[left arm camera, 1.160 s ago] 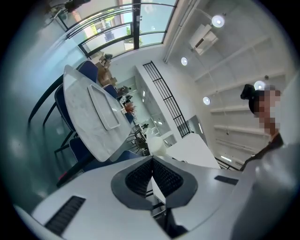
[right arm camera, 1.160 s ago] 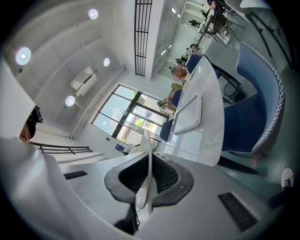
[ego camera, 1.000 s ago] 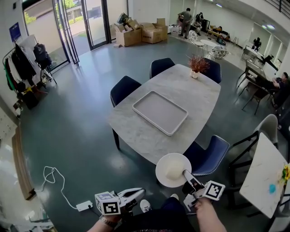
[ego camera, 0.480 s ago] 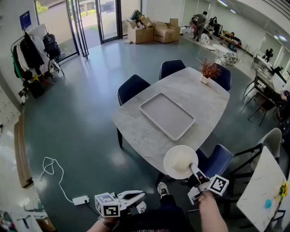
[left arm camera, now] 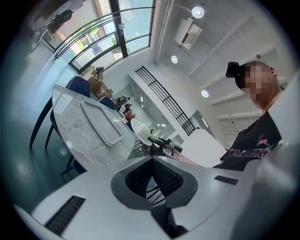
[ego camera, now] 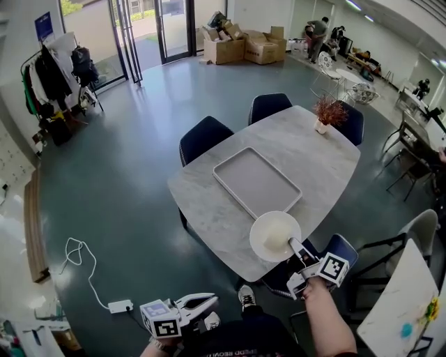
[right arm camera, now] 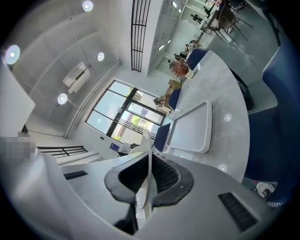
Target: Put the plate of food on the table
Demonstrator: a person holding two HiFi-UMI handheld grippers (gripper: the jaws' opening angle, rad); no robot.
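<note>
The right gripper clamps the plate of food by its rim, level over the table edge for lowering; the left gripper is closed, empty.

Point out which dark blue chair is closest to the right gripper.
The dark blue padded chair at the grey marble table's near corner, beside the right gripper; the other three stand at its far sides.

Bright, even daylight enters from the tall glass doors at the head view's upper left; soft shadows lie under the grey marble table. In both gripper views round ceiling lamps flare, the fisheye edges bend and darken, and the nearest foreground is blurred.
</note>
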